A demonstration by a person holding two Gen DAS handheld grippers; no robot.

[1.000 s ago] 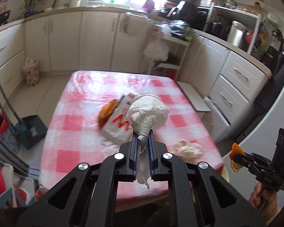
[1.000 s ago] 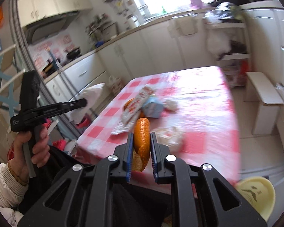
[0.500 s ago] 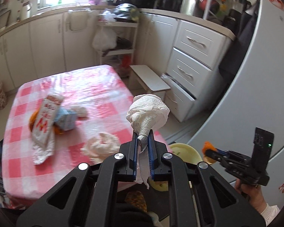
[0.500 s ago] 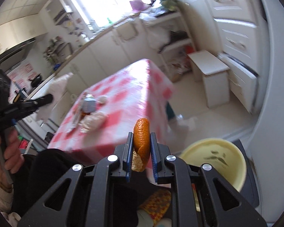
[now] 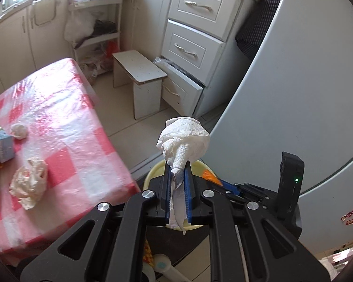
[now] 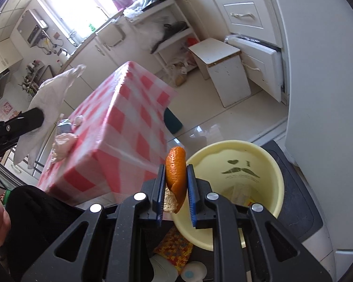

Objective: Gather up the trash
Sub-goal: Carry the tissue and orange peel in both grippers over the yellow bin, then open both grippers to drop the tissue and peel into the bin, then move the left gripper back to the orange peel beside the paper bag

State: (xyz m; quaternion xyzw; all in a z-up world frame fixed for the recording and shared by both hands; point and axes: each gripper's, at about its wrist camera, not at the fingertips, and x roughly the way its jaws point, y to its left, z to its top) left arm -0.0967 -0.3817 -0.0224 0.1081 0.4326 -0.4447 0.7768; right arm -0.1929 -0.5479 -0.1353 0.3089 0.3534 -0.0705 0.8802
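Note:
My left gripper (image 5: 178, 166) is shut on a crumpled white paper towel (image 5: 184, 141), held over the rim of a pale yellow bin (image 5: 153, 172) on the floor. In the right wrist view that towel (image 6: 47, 98) hangs from the left gripper at the far left. My right gripper (image 6: 175, 171) is shut on a curl of orange peel (image 6: 175, 169), just left of the yellow bin (image 6: 266, 157), which has some scraps at its bottom. In the left wrist view the right gripper (image 5: 220, 181) pokes in low at the right with the peel (image 5: 209, 175) at its tip.
The pink checked table (image 5: 58, 122) still carries two crumpled tissues (image 5: 28, 181), a small blue carton (image 5: 2, 144) and a wrapper. A white stool (image 5: 141, 75), half-open drawers (image 5: 183, 89) and a white fridge (image 5: 282, 94) surround the bin. A dark mat (image 6: 301, 206) lies under it.
Both grippers swung away from the table toward the floor at the right, each keeping its load. The yellow bin has come into view beneath and beside them.

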